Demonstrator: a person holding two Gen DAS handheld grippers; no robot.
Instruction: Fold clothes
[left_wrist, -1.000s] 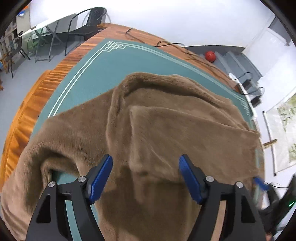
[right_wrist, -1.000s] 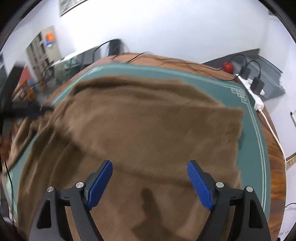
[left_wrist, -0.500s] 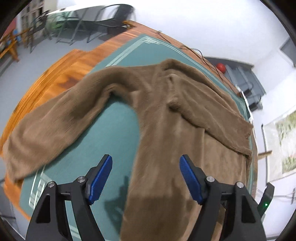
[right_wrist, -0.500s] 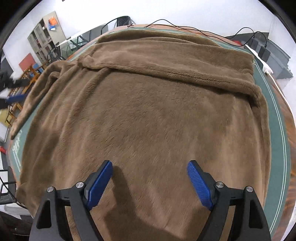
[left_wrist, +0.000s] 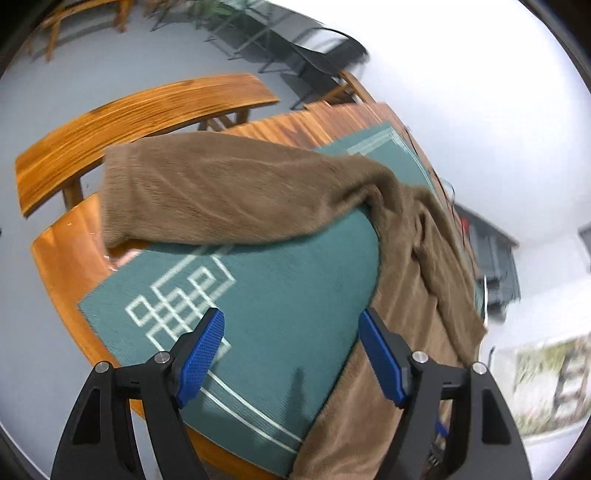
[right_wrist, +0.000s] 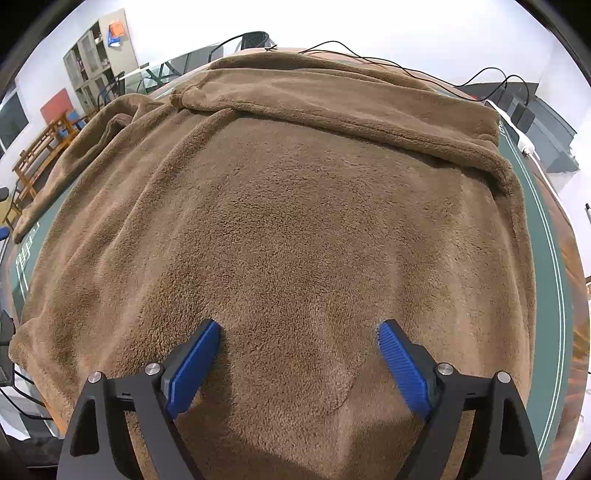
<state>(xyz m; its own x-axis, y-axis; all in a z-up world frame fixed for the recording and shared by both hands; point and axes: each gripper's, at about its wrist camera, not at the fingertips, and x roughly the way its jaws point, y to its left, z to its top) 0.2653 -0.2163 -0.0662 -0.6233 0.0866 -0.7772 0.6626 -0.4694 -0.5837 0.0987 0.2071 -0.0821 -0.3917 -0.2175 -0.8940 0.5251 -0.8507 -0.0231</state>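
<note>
Blue ribbed pads, spread wide and empty on both tools. The left gripper (left_wrist: 291, 347) hangs released above bare green mat (left_wrist: 280, 280), near its knot-patterned corner; the body of the brown fleece garment (left_wrist: 417, 280) is just beside the right-hand pad. The outstretched sleeve (left_wrist: 221, 192) lies ahead across the mat, its cuff (left_wrist: 114, 199) reaching over the wooden table edge (left_wrist: 55, 266), with a wooden bench (left_wrist: 122, 122) beyond. The right gripper (right_wrist: 299, 354) is also unclenched, low over the middle of the garment's broad panel, holding nothing; whether its pads touch the pile I cannot tell. From that side the other sleeve (right_wrist: 332, 99) already lies folded across the far part of the body. Judgement: the step in hand looks to be bringing the loose sleeve in. To do it well, take the cuff end with a full bite of both layers, lift only enough to clear the mat, and lay it straight across the body to match the folded one, while the right tool steadies the panel so the plush cloth does not drag or bunch.
</note>
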